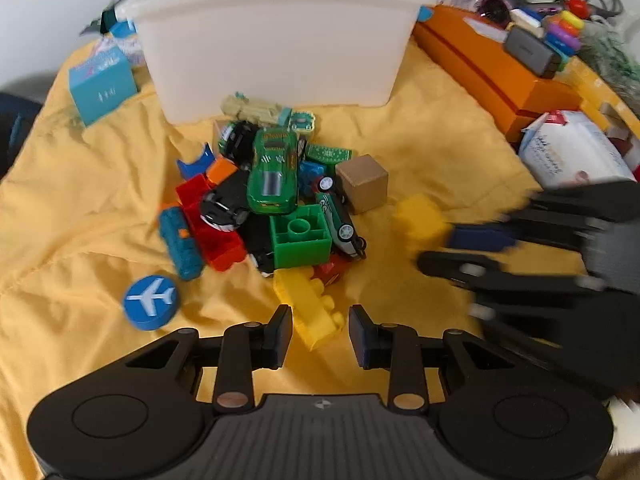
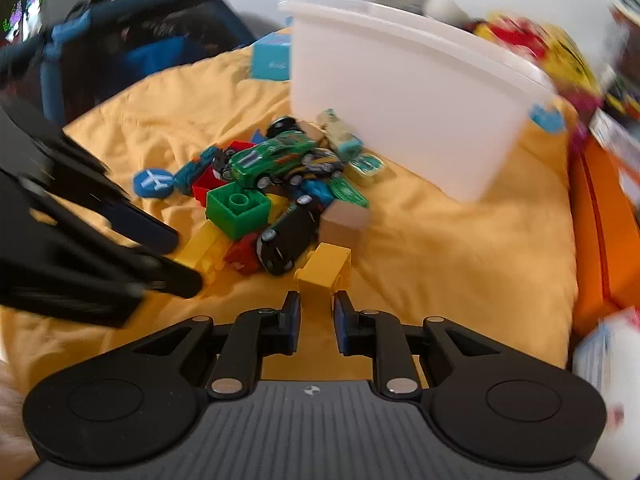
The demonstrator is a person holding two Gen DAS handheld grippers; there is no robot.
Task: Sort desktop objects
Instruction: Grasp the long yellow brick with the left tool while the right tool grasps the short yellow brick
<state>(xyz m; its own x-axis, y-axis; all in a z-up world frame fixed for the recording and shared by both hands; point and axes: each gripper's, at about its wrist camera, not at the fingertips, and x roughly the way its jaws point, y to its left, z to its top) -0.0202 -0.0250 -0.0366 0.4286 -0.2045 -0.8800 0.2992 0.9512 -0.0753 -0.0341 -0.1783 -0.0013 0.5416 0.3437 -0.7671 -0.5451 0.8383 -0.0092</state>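
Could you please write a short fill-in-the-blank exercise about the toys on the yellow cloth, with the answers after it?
1. The toy car on top of the pile is ____.
2. The blue disc shows a white ____.
3. The right claw is open around a ____ brick.
4. Behind the pile stands a big ____ tub.

Answers: green; airplane; yellow; white

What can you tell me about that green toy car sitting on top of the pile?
The green toy car is a small, glossy racing model with orange and yellow markings, a silvery patch on top and dark wheels with pale hubs. It rests upright but tilted on the heap of cars and building blocks, leaning on black cars beneath it, in front of the white bin. Neither hand-held gripper touches it.
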